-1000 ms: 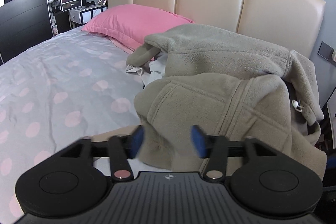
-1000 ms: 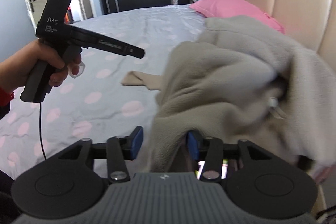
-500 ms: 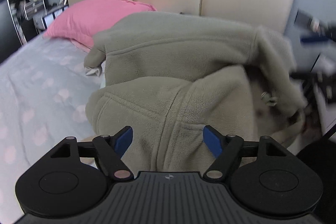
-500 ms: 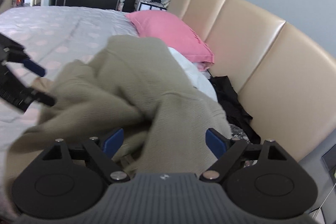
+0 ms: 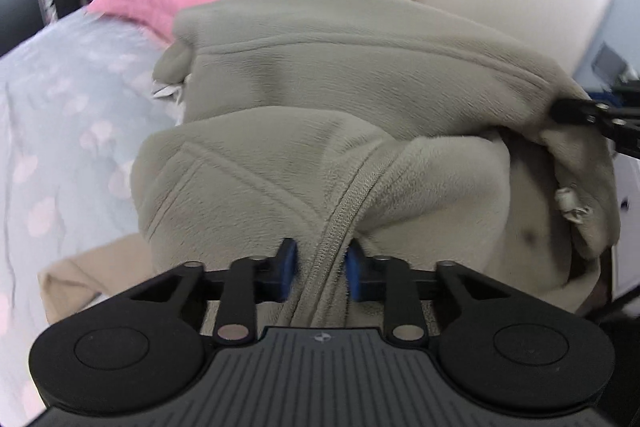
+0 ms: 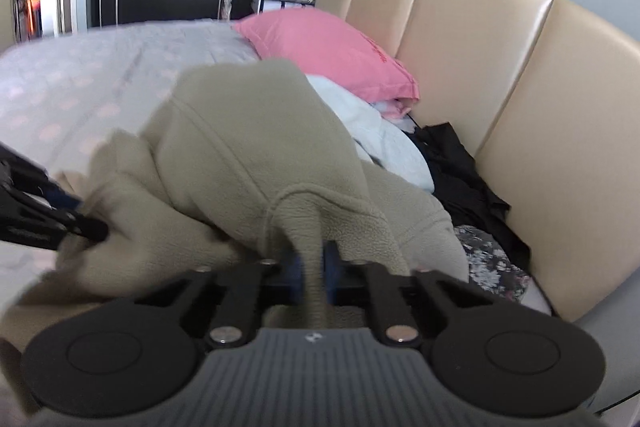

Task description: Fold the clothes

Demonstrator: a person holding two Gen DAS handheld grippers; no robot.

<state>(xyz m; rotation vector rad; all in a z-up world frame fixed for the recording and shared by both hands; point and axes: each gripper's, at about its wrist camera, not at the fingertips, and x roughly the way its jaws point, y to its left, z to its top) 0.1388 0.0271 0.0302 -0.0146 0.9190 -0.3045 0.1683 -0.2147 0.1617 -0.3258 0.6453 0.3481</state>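
While its blue pads (image 5: 287,269) press from both sides on a ridged seam of the beige fleece jacket (image 5: 320,99), the left claw (image 5: 319,269) has just been closing and now grips that fold; the right claw (image 6: 313,273) has likewise just clamped down, pinching a narrow bunch of the same fleece between its pads. In the left wrist view the right claw shows at the far right edge, at the jacket's upper corner. The jacket lies heaped on the bed (image 5: 60,115), whose grey sheet bears pale pink dots. Behind it rests a pink pillow (image 6: 320,47) against the cream padded headboard (image 6: 500,67), with a white cloth (image 6: 380,139) and dark clothes (image 6: 460,167) beside the heap
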